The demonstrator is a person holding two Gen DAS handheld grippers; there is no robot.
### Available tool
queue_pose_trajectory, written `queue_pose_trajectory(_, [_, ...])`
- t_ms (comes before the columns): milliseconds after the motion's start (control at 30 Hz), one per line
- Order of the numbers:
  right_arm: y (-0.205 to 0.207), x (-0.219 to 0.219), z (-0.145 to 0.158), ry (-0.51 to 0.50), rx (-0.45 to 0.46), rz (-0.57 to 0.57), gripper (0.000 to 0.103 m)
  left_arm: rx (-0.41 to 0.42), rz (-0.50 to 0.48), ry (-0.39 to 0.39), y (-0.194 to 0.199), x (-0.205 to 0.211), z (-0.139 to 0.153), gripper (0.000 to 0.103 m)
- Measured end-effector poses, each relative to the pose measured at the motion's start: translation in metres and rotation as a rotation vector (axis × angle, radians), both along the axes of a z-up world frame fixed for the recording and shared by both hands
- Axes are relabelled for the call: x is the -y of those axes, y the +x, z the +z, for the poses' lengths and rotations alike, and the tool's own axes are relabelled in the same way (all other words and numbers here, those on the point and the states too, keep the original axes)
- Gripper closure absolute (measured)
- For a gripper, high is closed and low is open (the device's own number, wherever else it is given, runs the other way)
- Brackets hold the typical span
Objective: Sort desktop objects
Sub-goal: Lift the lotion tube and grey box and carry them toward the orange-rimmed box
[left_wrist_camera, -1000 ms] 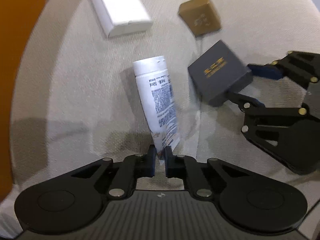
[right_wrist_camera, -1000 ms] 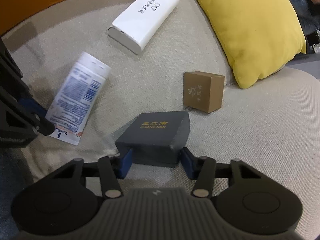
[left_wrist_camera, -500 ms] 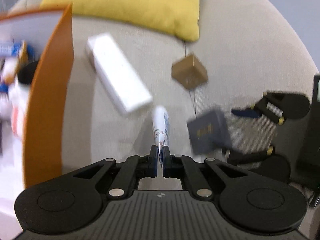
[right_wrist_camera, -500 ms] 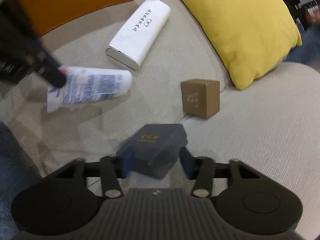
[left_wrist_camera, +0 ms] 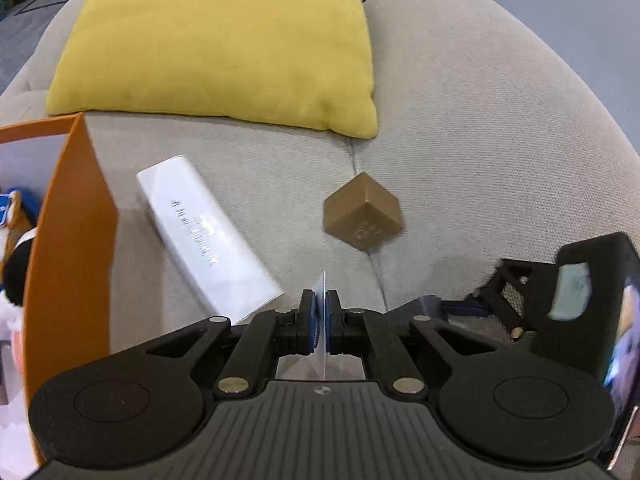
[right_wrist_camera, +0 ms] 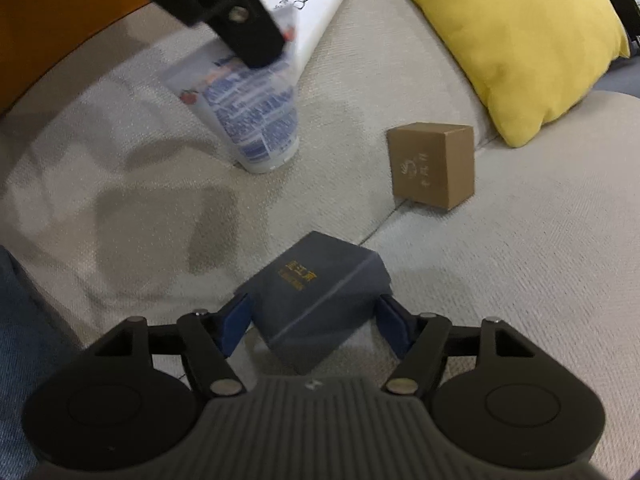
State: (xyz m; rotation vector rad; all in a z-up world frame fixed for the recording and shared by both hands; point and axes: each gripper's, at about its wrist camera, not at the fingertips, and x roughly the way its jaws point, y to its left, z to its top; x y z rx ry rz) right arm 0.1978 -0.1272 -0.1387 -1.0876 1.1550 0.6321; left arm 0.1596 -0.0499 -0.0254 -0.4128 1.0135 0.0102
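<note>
Left gripper (left_wrist_camera: 320,322): your jaws are clamped on the tube's (right_wrist_camera: 256,120) flat crimped end, cap hanging down over the sofa (left_wrist_camera: 480,140).
Orange box (left_wrist_camera: 68,240): lies to your left, nearest this hand.
Right gripper (right_wrist_camera: 314,320): jaws opening, dark box (right_wrist_camera: 316,296) between them.

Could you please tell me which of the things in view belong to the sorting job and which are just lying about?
Job:
white tube, clamped in the left gripper
dark grey box, between the right gripper's opening jaws
brown box
long white box
orange bin

Lying about:
yellow cushion
beige sofa
</note>
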Motion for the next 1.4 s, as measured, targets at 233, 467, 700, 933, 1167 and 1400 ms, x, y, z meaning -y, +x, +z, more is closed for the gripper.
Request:
queue_pose_trajectory(233, [0.008,-0.002,0.003,-0.046,-0.058,0.167,0.019,-0.006,0.005,-0.019,0.002,-0.002,-0.008,0.093])
queue_pose_trajectory(467, [0.008,-0.008,-0.018,-0.124,-0.1,0.247,0.016,0.016,0.0,-0.039,-0.005,-0.006,-0.018,0.09])
queue_pose_trajectory(700, [0.0,-0.009,-0.015,-0.123,-0.074,0.281,0.017,0.012,-0.01,-0.048,-0.014,-0.013,-0.005,0.091])
queue_pose_trajectory(933, [-0.016,-0.009,0.026,-0.047,-0.013,0.246,0.017,0.032,-0.045,-0.072,-0.045,-0.024,0.036,0.091])
queue_pose_trajectory(1167, [-0.055,-0.038,0.09,0.056,0.05,0.274,0.017,0.091,-0.072,-0.024,-0.092,-0.046,0.1,0.091])
queue_pose_trajectory(1400, [-0.094,-0.092,0.161,0.243,0.093,0.33,0.017,0.143,0.0,0.035,-0.142,-0.105,0.141,0.091])
